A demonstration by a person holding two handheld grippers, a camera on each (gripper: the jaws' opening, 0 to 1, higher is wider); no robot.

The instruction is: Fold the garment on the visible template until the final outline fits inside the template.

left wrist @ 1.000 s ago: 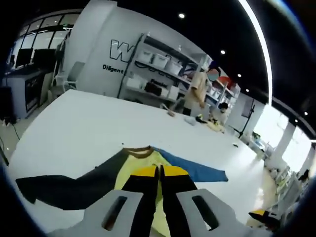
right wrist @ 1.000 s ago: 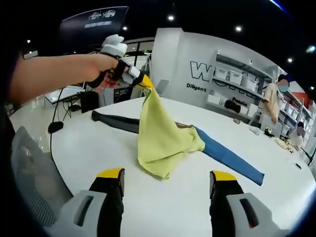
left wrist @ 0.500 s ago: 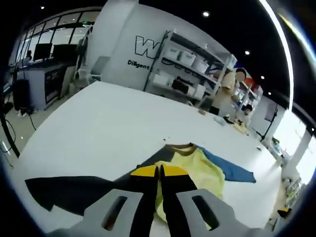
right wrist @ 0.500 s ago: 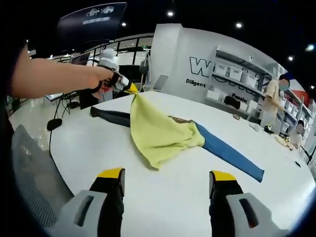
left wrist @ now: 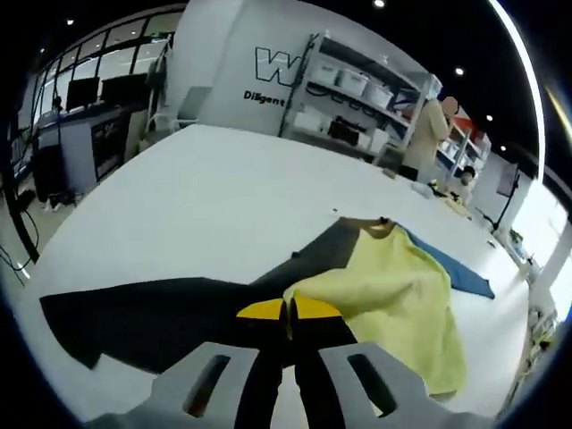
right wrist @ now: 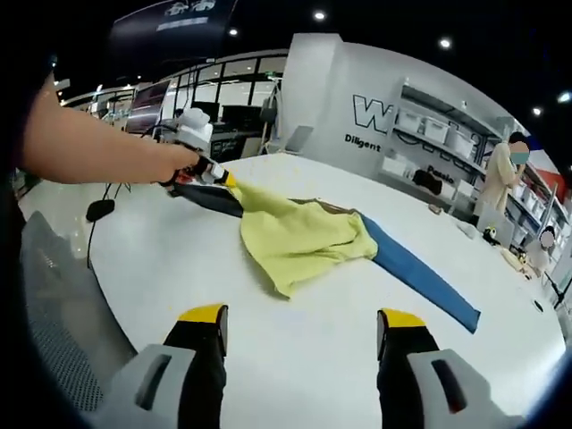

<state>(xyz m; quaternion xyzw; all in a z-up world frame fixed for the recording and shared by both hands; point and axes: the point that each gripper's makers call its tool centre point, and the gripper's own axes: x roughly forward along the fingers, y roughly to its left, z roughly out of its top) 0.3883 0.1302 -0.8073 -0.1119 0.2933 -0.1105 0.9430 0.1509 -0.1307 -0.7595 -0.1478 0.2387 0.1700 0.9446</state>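
Note:
A garment lies on the white table (right wrist: 322, 357): yellow body (right wrist: 299, 239), dark grey sleeve (left wrist: 152, 308) and blue sleeve (right wrist: 420, 277). In the left gripper view my left gripper (left wrist: 288, 315) is shut on a corner of the yellow body (left wrist: 393, 290), low over the grey sleeve. The right gripper view shows that same left gripper (right wrist: 207, 170), held by a person's hand, pinching the yellow cloth near the table. My right gripper (right wrist: 302, 318) stands open over bare table, short of the garment, with nothing between its jaws.
Shelving with boxes (left wrist: 357, 98) lines the far wall, and a person (left wrist: 427, 125) stands by it. Desks with monitors (left wrist: 80, 116) are at the left. A grey chair back (right wrist: 54, 322) sits close at the left of the right gripper view.
The left gripper has carried the yellow corner down and away to the left, from high above the table to just over the grey sleeve. The yellow body now lies flatter. The right gripper stayed open.

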